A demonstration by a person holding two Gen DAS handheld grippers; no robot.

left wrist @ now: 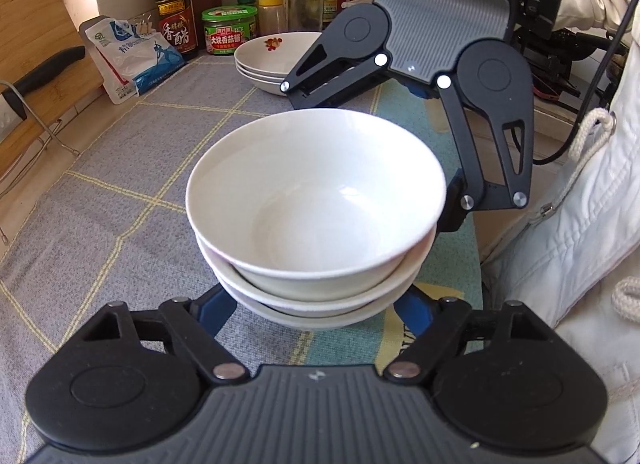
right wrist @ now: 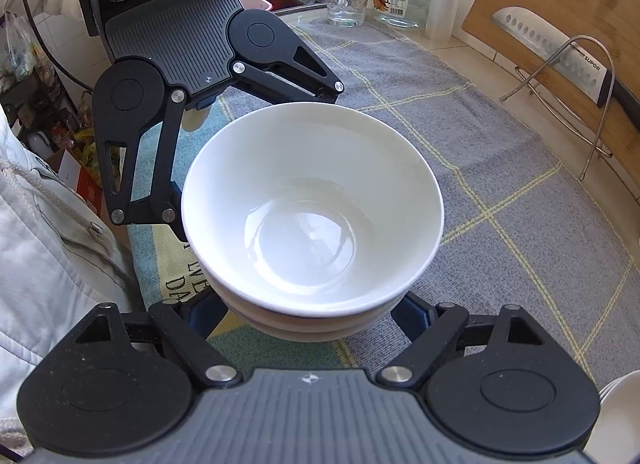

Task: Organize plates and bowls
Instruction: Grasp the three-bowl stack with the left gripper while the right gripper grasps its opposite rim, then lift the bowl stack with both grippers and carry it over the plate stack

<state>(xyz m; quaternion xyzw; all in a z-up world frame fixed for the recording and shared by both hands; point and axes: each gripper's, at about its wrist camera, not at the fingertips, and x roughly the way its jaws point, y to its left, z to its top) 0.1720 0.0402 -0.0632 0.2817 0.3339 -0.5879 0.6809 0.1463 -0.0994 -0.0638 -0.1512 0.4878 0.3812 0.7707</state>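
1. On the far left of the left wrist view we see a wooden cutting board [left wrist: 36, 35] propped in a wire rack with a black-handled knife [left wrist: 44, 67], then a salt bag [left wrist: 128, 55], a soy sauce bottle [left wrist: 174, 3] and a green-lidded jar [left wrist: 229, 29] along the back wall.
2. Just right of the jar sits a stack of plates [left wrist: 272, 59], the top one with a red flower print; we judge that this part of the sorting is done.
3. In the middle, a stack of white bowls [left wrist: 316, 203] stands on the grey checked cloth [left wrist: 120, 167]. The bowls are nested, so what seems left is carrying the stack to its place.
4. Our left gripper [left wrist: 316, 316] straddles the near side of the stack, jaws wide; its blue fingers [left wrist: 214, 310] run under the lower bowl, though we cannot tell whether they touch it.
5. Our right gripper [right wrist: 312, 324] faces it from the far side, jaws likewise wide around the stack's base.
6. To the right the cloth ends at the counter edge [left wrist: 480, 248], beside a white jacket [left wrist: 580, 203], so room is tight there. The open cloth lies leftward and toward the plates.
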